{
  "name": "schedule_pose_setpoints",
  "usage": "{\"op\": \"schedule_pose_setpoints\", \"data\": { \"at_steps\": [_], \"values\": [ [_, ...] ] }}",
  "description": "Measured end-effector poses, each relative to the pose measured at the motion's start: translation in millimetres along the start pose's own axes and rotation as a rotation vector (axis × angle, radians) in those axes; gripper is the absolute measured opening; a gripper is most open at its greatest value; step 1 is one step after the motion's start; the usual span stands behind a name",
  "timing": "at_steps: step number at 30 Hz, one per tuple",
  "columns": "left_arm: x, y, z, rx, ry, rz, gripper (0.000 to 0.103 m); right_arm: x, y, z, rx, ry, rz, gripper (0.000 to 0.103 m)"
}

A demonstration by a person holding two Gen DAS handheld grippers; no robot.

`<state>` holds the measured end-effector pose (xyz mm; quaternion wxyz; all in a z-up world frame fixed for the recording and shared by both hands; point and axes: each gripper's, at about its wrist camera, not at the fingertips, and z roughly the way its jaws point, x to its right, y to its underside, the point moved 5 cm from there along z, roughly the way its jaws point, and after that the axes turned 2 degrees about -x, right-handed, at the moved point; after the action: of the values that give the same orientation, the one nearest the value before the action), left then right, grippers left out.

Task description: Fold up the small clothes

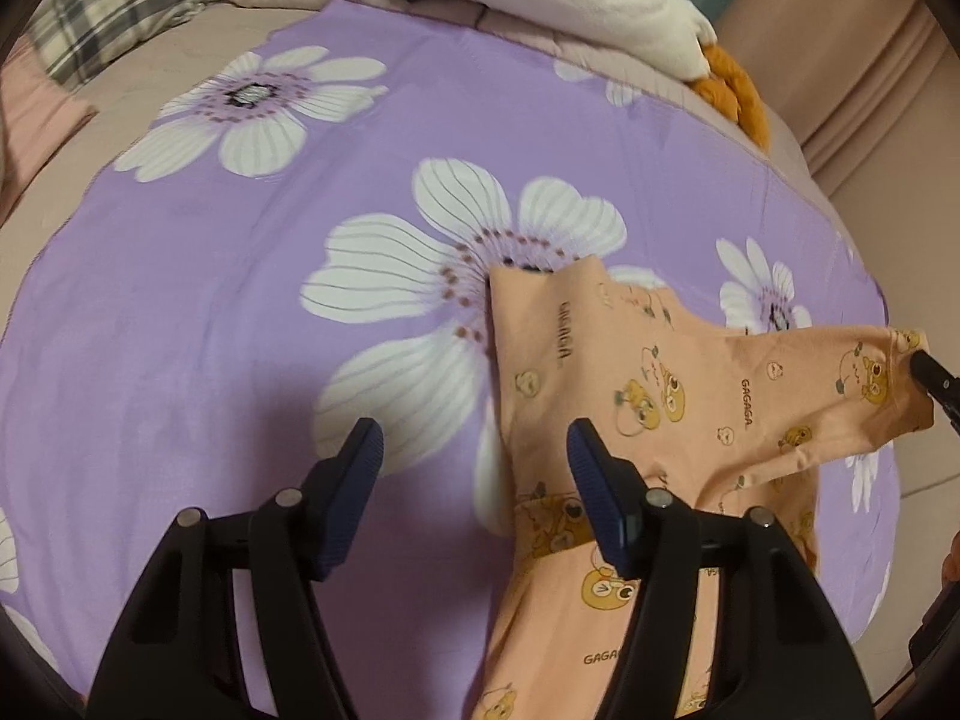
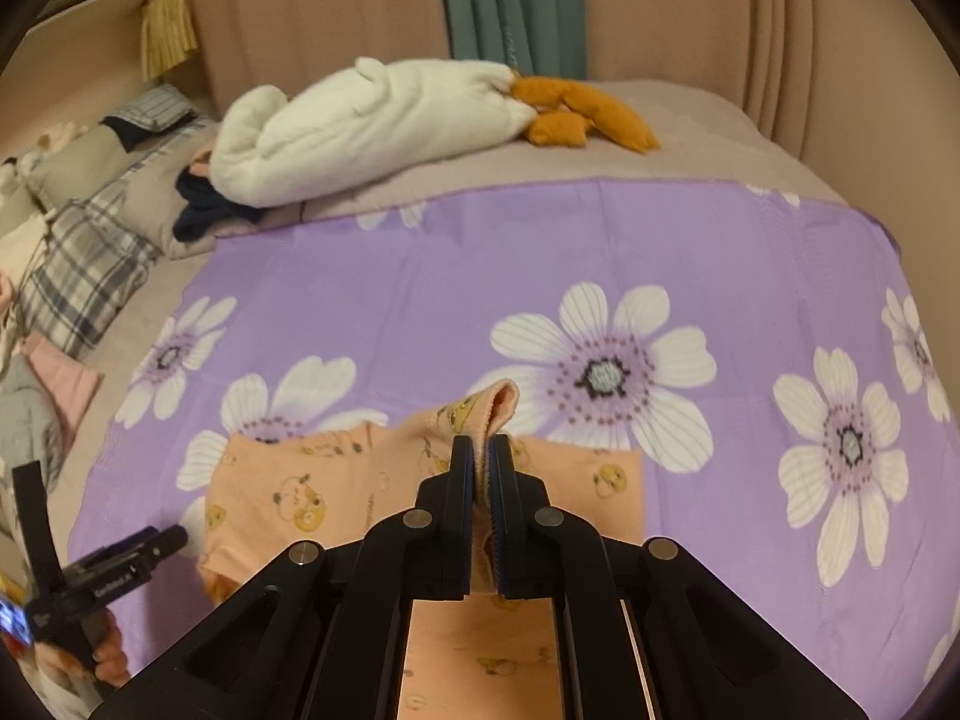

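Observation:
A small peach garment (image 1: 678, 384) printed with yellow cartoon figures lies on a purple flowered sheet (image 1: 240, 300). My left gripper (image 1: 474, 438) is open and empty, hovering over the garment's left edge. My right gripper (image 2: 481, 450) is shut on a cuff-like end of the garment (image 2: 498, 402) and holds it lifted off the sheet. In the left wrist view the right gripper's tip (image 1: 930, 372) pinches that end at the far right. The rest of the garment (image 2: 312, 480) lies flat below.
A white plush toy with orange feet (image 2: 384, 120) lies at the back of the bed. Plaid pillows (image 2: 90, 264) and dark clothes (image 2: 210, 204) sit at the back left. A padded wall (image 2: 750, 18) and green curtain (image 2: 510, 0) stand behind.

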<state>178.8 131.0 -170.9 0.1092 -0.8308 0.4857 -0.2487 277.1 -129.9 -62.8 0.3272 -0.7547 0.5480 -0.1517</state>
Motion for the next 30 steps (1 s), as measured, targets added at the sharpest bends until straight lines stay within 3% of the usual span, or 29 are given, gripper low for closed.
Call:
{"op": "schedule_pose_setpoints", "data": {
  "at_steps": [7, 12, 30],
  "values": [
    [16, 2, 22, -0.032, -0.039, 0.065, 0.063, 22, 5, 5, -0.012, 0.013, 0.041, 0.006],
    [13, 8, 43, -0.067, -0.117, 0.098, 0.065, 37, 9, 6, -0.012, 0.026, 0.064, 0.006],
    [-4, 4, 47, -0.044, -0.168, 0.107, 0.066, 84, 40, 40, -0.105, 0.038, 0.170, 0.006]
  ]
}}
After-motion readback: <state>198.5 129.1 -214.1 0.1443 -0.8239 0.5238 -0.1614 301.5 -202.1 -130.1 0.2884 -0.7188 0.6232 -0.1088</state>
